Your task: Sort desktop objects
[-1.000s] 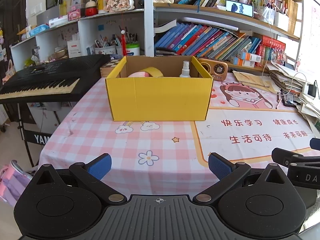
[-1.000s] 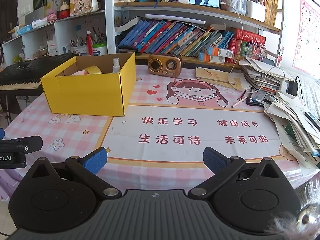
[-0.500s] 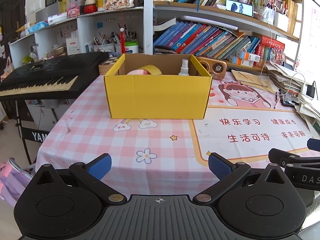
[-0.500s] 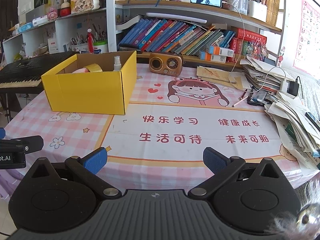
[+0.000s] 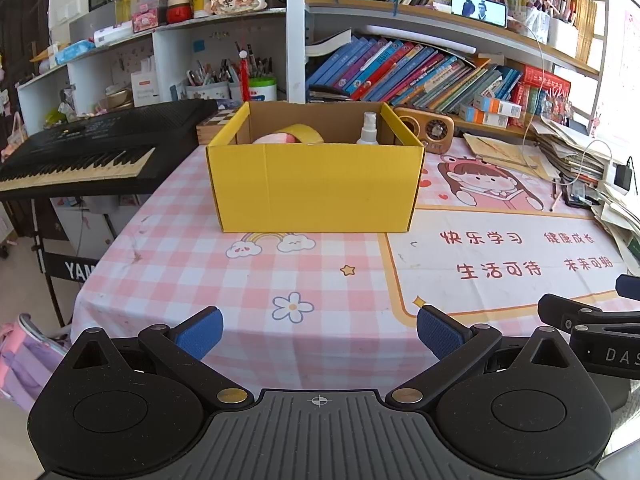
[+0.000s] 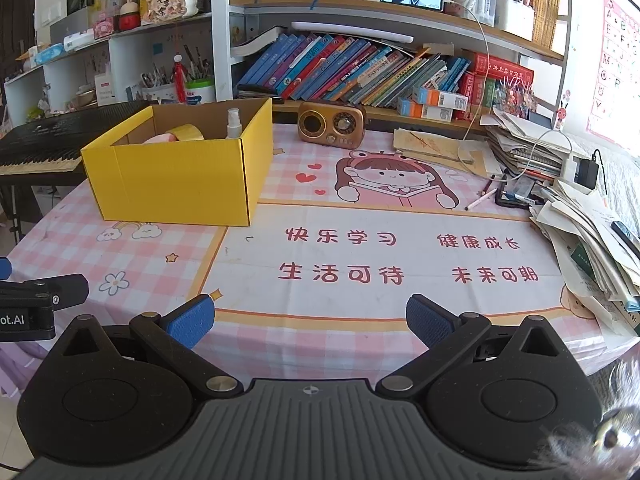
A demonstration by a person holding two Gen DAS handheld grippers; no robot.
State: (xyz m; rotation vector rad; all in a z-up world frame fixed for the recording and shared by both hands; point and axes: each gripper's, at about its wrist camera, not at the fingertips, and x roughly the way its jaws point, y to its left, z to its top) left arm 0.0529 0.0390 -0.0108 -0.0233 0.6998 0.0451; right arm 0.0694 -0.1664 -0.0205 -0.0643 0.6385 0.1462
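- Two claws are mine, and I start with the view from my left one: my left gripper (image 5: 319,334) hangs at the near edge of the table (image 5: 240,280), its blue-padded fingers (image 5: 200,332) spread wide apart with nothing between them.
- Straight ahead of it the yellow box (image 5: 316,188) stands open-topped on the pink checked cloth, well apart from the fingers.
- Inside the box I can see a roll of yellow tape (image 5: 306,134) leaning toward the left half, something pink (image 5: 276,138) just beside it that I cannot identify, and a small white spray bottle (image 5: 368,128) upright in the back right corner.
- A black keyboard (image 5: 92,152) sits off the table's left side; a small brown radio (image 5: 428,130) stands just behind the box's right corner.
- At the right edge of this view part of my other claw pokes in.

- From my right claw's view: my right gripper (image 6: 310,322) also sits at the near edge of the table, its fingers parted wide and holding nothing.
- Below its fingers lies the printed mat (image 6: 400,256) with red characters and a cartoon girl.
- The yellow box (image 6: 176,184) is to the left and farther back, with the tape (image 6: 188,132) and spray bottle (image 6: 233,124) showing over its rim.
- The radio (image 6: 331,125) stands at the back by the bookshelf; a heap of papers (image 6: 592,240) fills the table's right side, with a pen (image 6: 482,200) lying near it.
- My left claw's side (image 6: 36,300) shows at the left edge.
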